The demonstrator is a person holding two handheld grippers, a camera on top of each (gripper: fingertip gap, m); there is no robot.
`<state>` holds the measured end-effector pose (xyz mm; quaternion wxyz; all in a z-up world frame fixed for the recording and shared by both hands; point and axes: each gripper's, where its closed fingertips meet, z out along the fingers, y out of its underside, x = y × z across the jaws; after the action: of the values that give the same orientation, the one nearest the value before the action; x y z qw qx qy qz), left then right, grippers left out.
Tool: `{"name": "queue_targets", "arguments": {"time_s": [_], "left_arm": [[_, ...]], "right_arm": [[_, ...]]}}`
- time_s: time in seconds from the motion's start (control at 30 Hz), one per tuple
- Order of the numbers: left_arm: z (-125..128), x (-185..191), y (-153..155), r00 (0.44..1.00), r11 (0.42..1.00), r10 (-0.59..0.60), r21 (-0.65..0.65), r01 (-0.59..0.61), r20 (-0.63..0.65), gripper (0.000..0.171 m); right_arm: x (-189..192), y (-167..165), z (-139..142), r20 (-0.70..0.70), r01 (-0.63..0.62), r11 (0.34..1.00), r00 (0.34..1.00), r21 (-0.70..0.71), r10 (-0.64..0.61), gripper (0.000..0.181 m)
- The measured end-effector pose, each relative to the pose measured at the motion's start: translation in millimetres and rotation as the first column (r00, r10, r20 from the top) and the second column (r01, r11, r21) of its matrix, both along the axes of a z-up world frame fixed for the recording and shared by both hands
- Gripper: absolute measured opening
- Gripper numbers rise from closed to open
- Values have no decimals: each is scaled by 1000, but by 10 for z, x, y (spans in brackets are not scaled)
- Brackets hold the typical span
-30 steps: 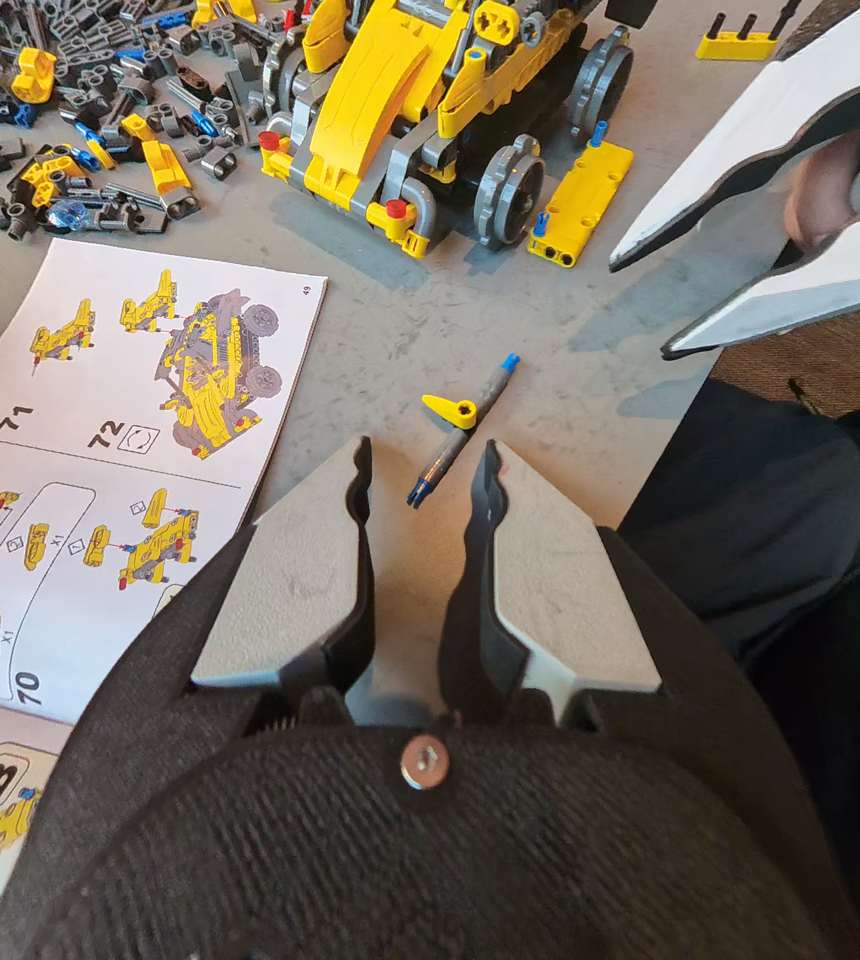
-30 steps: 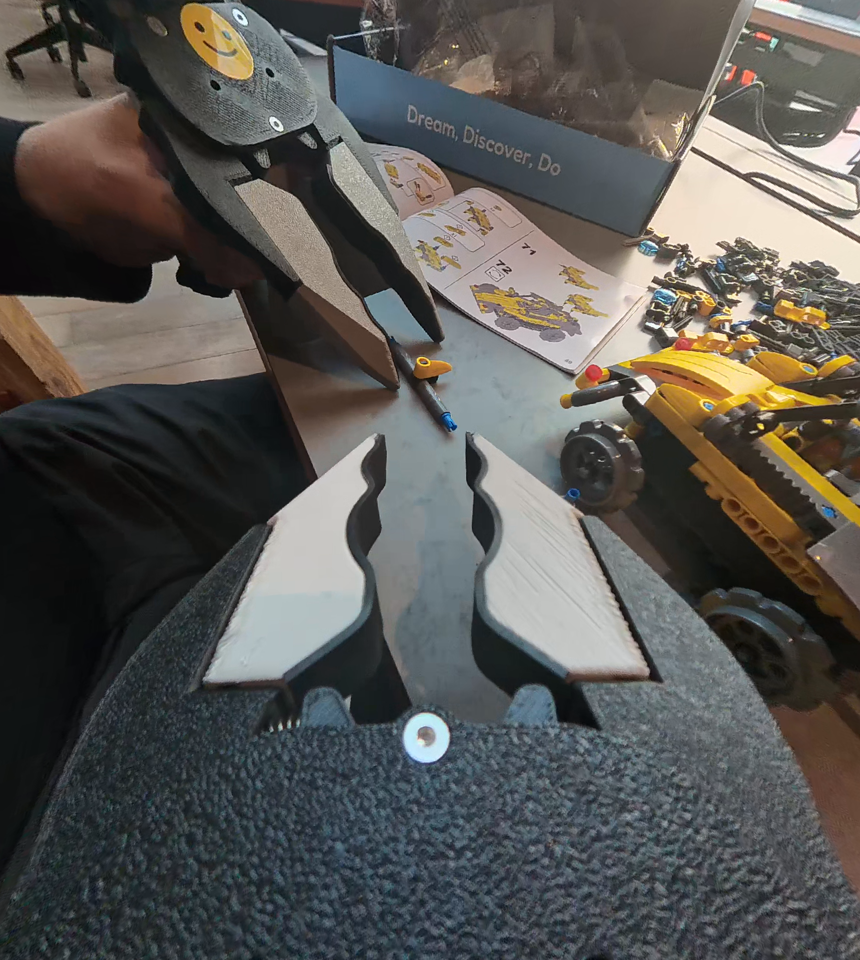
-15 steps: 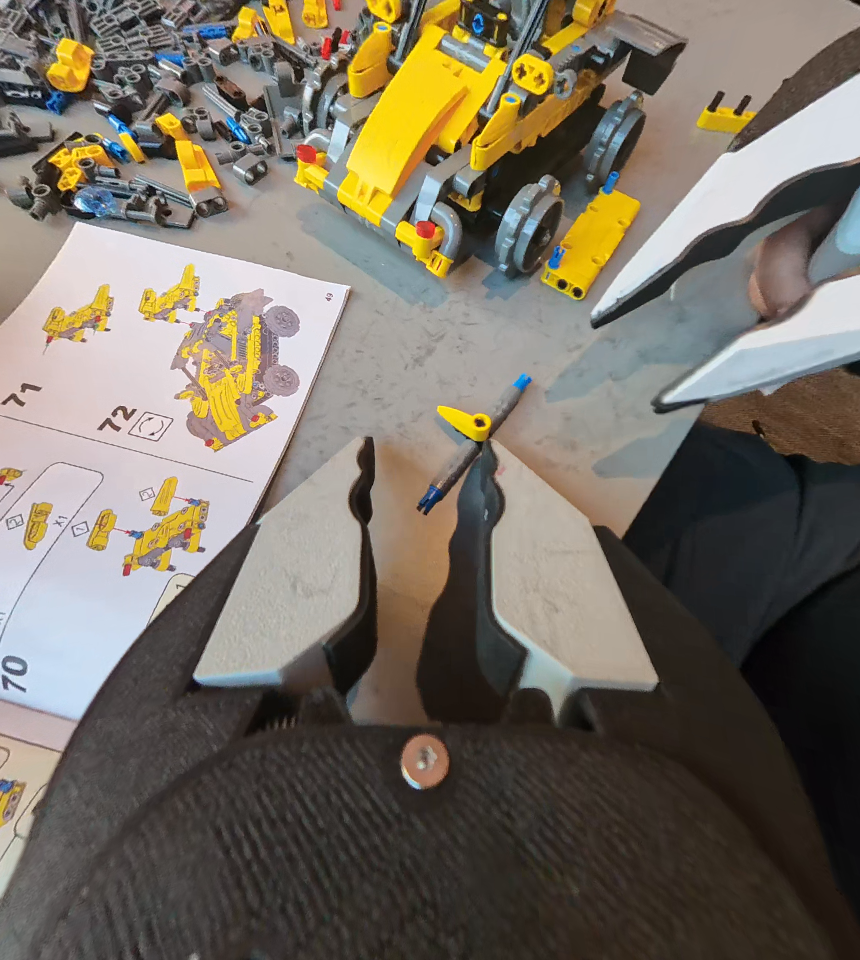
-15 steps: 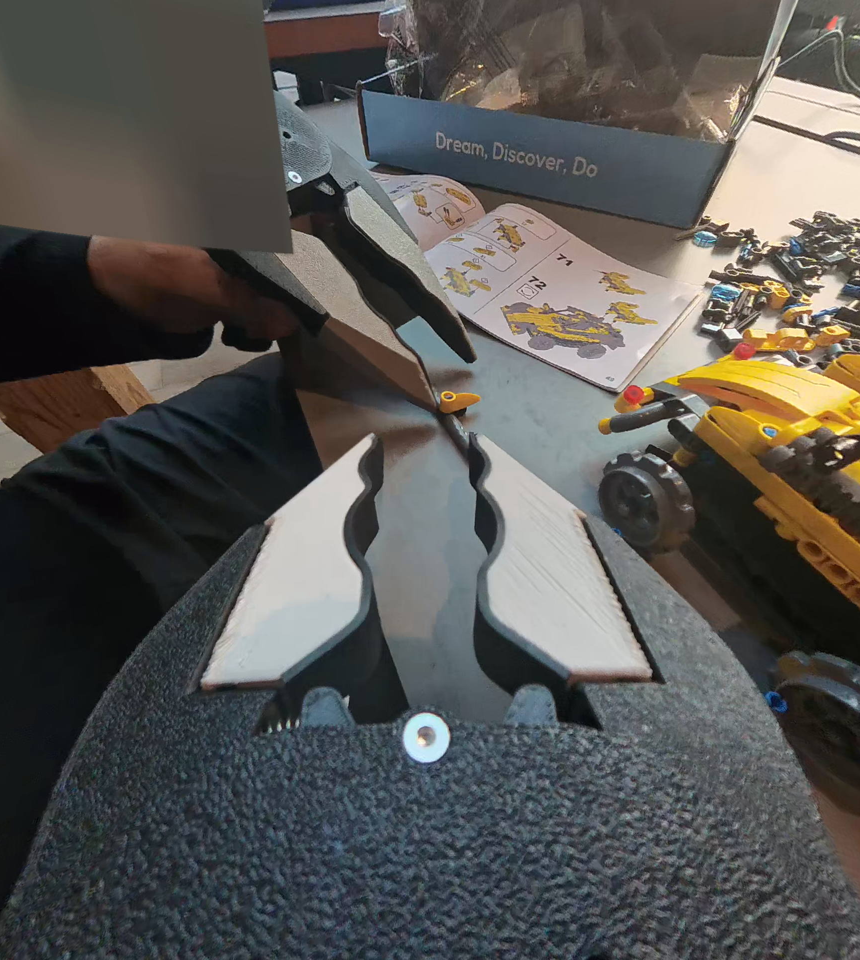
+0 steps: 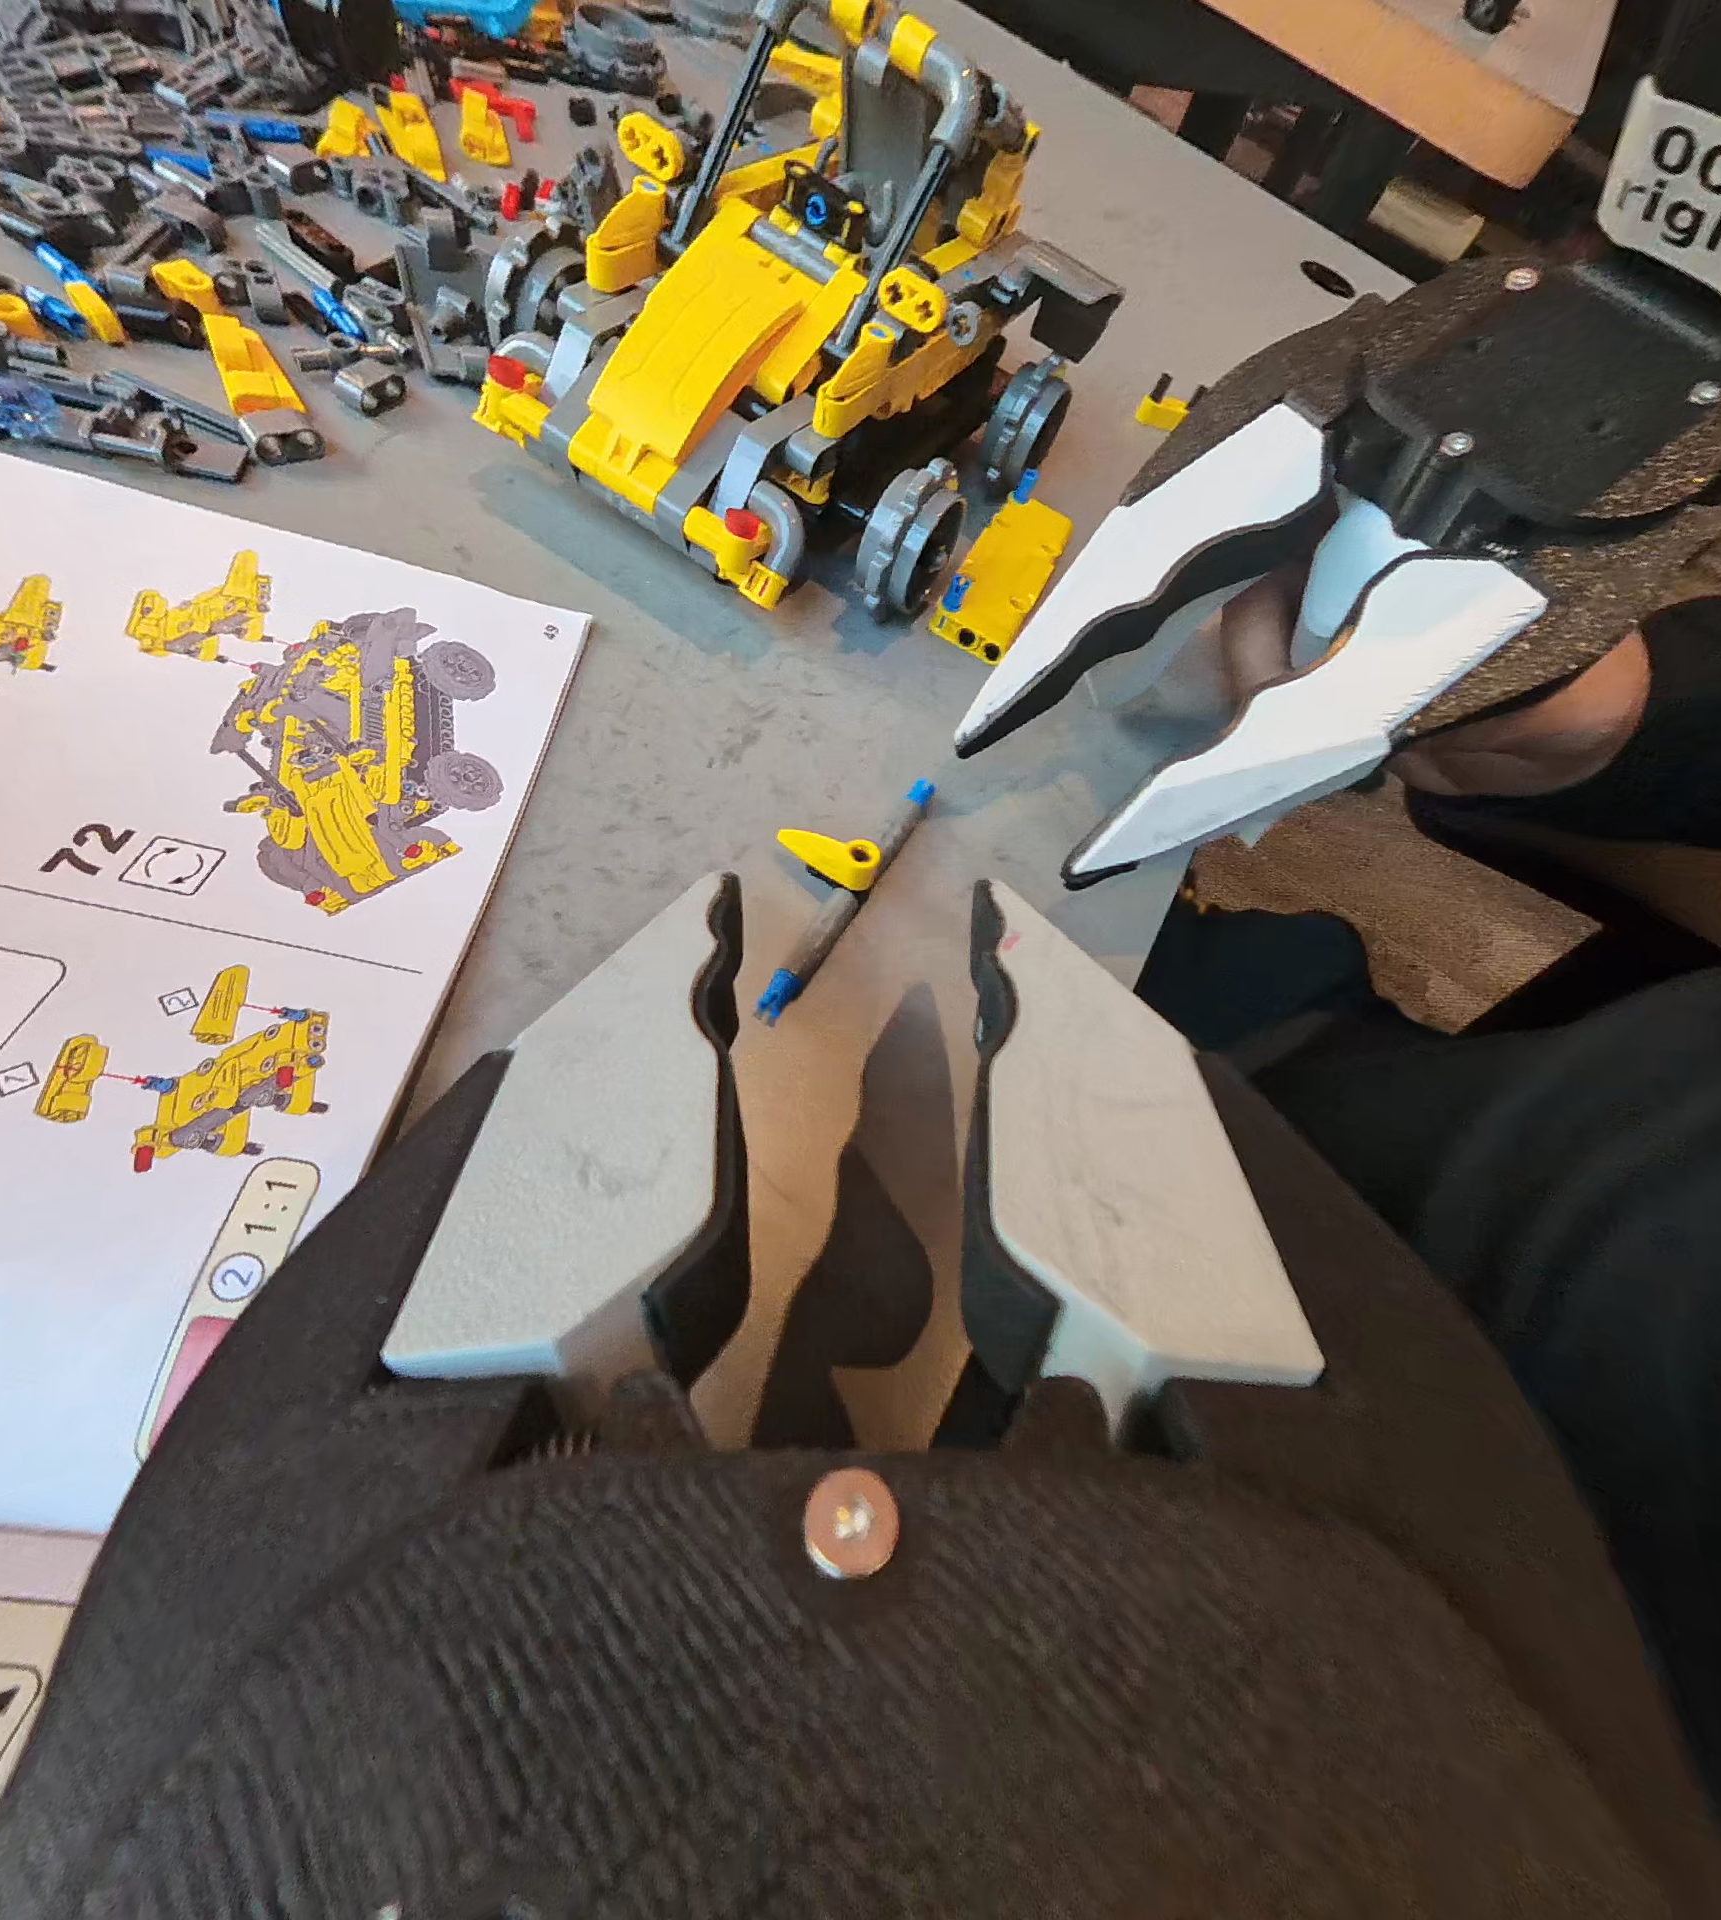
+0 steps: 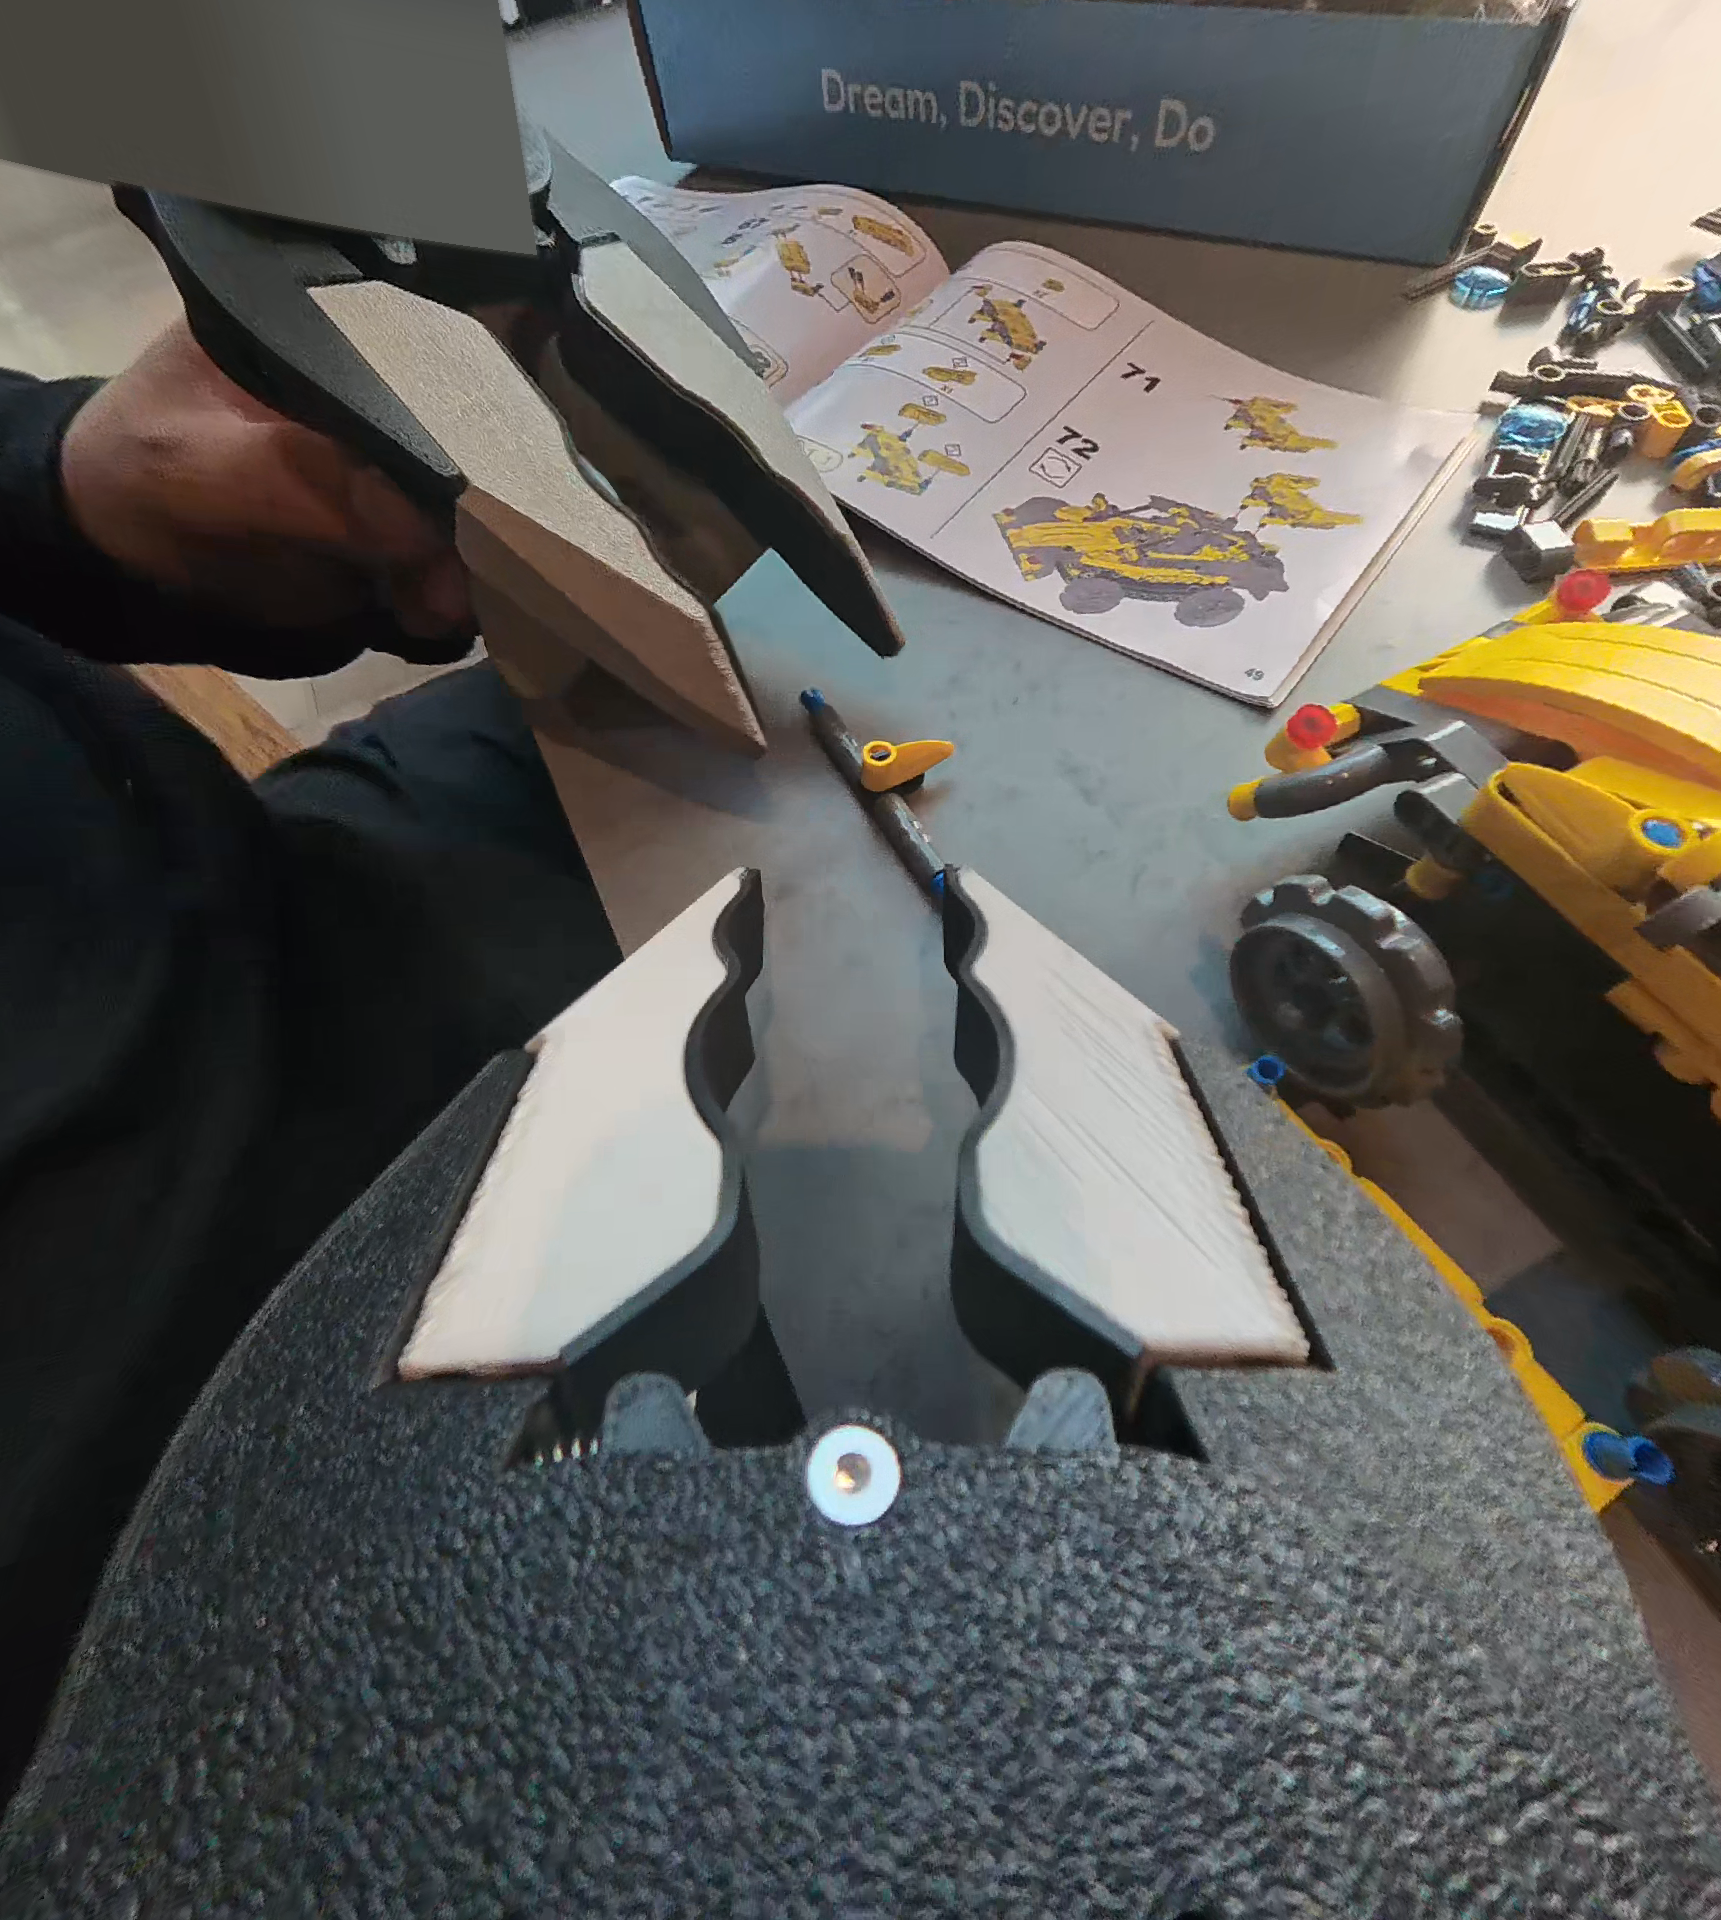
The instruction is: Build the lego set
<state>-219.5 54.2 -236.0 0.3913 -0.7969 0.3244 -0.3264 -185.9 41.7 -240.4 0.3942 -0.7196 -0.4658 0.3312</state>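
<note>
1. My left gripper (image 5: 854, 894) is parted fairly wide and carries nothing. It hangs low over the grey table (image 5: 710, 727), near its front edge.
2. Nearest to it is a thin grey rod (image 5: 840, 914) with blue ends, lying flat on the table. The rod's near end sits just ahead of the gap between the fingertips, closer to the left finger. I see no contact.
3. A small yellow cam-shaped piece (image 5: 820, 847) is threaded on the rod at about its middle and points toward the instruction booklet (image 5: 212, 831).
4. My right gripper (image 6: 851, 878) is also parted and empty. In its own view the rod's far blue tip lies right at the right fingertip (touching or just short, I cannot tell). The left wrist view shows this gripper raised a little above the table.
5. Around them:
   - The half-built yellow vehicle (image 5: 731, 343) stands beyond the rod.
   - A flat yellow panel (image 5: 1001, 582) lies just beside the vehicle's wheel.
   - A pile of loose parts (image 5: 160, 208) spreads behind the booklet.
6. The only container is a blue cardboard box (image 6: 1043, 156) at the far side of the table, behind the booklet. Its opening is cut off by the frame, so I cannot tell what is inside.
</note>
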Motion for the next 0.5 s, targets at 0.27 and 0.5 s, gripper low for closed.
{"name": "queue_targets", "arguments": {"time_s": [0.27, 0.5], "left_arm": [[-49, 23, -41, 999, 999, -34, -15, 34, -32, 47], [-90, -23, -101, 994, 995, -91, -46, 88, -67, 35]], "right_arm": [[23, 2, 84, -46, 21, 995, 999, 95, -17, 32], [140, -1, 227, -100, 85, 976, 993, 200, -66, 29]]}}
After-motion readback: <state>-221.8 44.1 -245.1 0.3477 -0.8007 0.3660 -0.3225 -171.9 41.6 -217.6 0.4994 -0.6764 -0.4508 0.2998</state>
